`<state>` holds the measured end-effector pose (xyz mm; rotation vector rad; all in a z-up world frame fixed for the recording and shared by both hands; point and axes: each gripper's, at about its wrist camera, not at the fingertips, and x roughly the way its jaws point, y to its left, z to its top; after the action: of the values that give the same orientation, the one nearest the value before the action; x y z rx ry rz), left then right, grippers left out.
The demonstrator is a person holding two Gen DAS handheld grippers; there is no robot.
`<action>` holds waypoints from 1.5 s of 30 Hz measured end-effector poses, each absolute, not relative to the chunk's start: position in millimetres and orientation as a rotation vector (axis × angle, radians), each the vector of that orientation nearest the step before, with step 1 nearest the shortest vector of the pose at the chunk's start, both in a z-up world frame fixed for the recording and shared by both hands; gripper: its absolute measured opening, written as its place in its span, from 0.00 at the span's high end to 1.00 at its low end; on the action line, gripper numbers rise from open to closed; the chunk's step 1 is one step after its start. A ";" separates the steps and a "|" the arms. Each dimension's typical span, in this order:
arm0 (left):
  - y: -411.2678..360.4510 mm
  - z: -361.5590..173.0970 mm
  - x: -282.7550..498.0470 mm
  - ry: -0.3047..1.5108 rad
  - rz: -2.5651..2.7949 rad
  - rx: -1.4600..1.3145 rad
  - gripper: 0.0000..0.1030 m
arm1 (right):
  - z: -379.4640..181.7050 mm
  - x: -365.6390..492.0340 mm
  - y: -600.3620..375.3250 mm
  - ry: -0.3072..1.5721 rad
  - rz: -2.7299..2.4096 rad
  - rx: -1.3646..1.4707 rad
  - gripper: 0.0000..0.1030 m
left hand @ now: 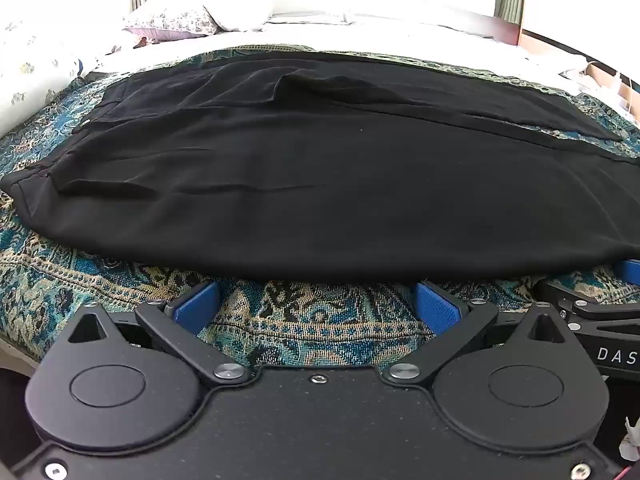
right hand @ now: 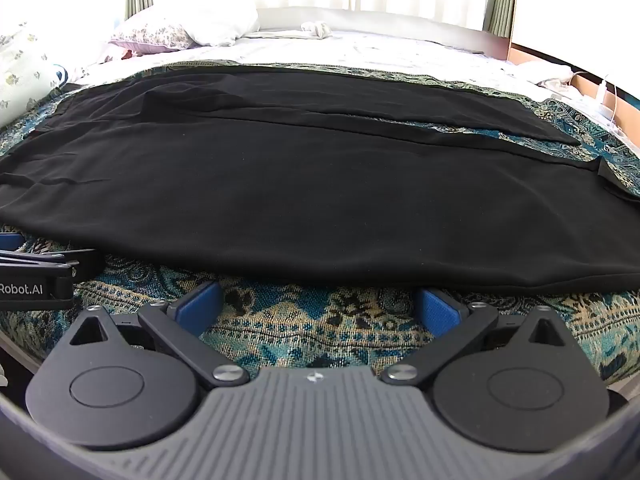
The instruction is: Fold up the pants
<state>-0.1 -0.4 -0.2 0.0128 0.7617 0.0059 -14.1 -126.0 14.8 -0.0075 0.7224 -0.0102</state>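
Note:
Black pants (left hand: 320,184) lie flat and sideways across a bed covered by a blue and tan patterned spread (left hand: 312,320), waistband at the left, leg ends at the right. They also fill the right wrist view (right hand: 312,192). My left gripper (left hand: 316,300) is open, its blue pads just short of the pants' near edge. My right gripper (right hand: 320,300) is open in the same way, further right along that near edge. The right gripper's body shows at the right edge of the left wrist view (left hand: 600,312).
Floral and white pillows (right hand: 168,32) lie at the back left. White bedding (right hand: 380,48) covers the far part of the bed. Curtains and a bright window stand behind. A wooden ledge with a white cable (right hand: 604,96) is at the far right.

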 end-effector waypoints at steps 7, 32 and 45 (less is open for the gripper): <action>-0.5 -0.2 -0.2 0.761 0.005 0.010 0.00 | 16.7 -14.2 -127.0 0.726 -0.011 -0.007 0.00; 2.3 0.0 1.9 0.765 0.005 0.008 0.00 | 15.6 -13.3 -125.3 0.724 -0.011 -0.011 0.00; 2.0 0.0 1.9 0.765 0.005 0.010 0.00 | 15.4 -13.3 -125.3 0.723 -0.011 -0.011 0.00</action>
<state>1.9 2.0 0.0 0.0103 0.7648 0.0052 -13.3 -125.3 15.4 -0.0112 0.7227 -0.0111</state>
